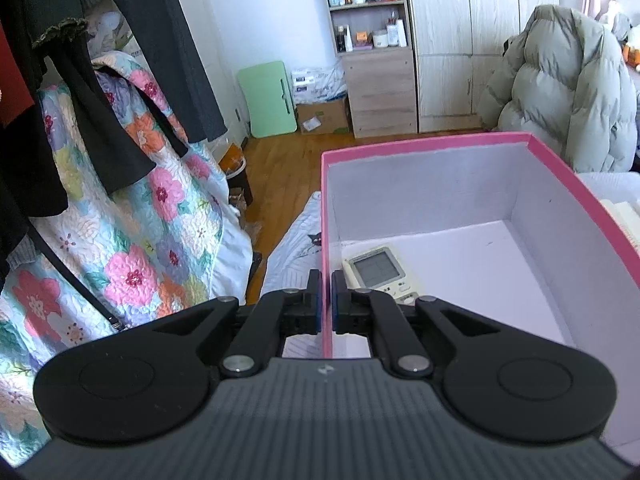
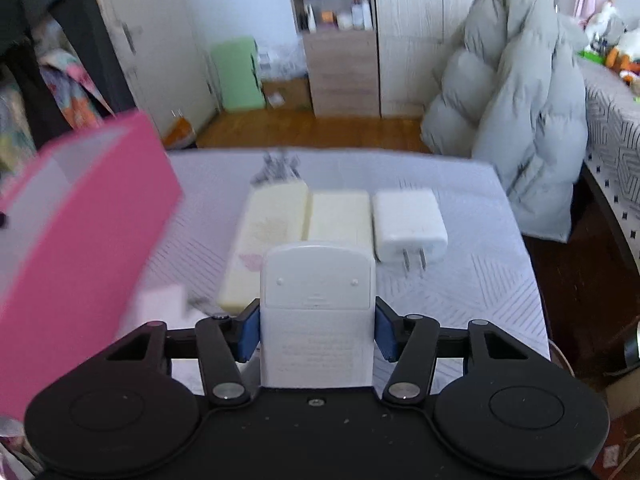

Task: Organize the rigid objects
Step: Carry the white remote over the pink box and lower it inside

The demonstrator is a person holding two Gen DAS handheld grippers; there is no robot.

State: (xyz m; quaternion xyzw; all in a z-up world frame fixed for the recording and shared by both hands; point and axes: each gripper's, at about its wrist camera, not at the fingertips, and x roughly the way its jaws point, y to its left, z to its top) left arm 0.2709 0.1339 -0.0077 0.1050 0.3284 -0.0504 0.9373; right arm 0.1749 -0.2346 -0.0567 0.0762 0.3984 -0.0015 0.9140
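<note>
My left gripper [image 1: 327, 286] is shut on the left wall of a pink box [image 1: 440, 144] with a white inside. A cream remote with a grey screen [image 1: 380, 270] lies in the box near that wall. My right gripper [image 2: 316, 320] is shut on a white remote [image 2: 316, 304], held back side up above the table. The pink box [image 2: 80, 220] shows blurred at the left of the right wrist view. On the table beyond lie a long cream block [image 2: 264, 236], a second cream block [image 2: 340, 216] and a white plug charger [image 2: 408, 224].
The table has a light patterned cloth [image 2: 472, 280]. A chair with a grey puffer coat [image 2: 516, 120] stands at the right. A floral quilt [image 1: 132, 240] and dark clothes [image 1: 80, 80] hang at the left. Shelves and wardrobes [image 1: 448, 44] stand behind.
</note>
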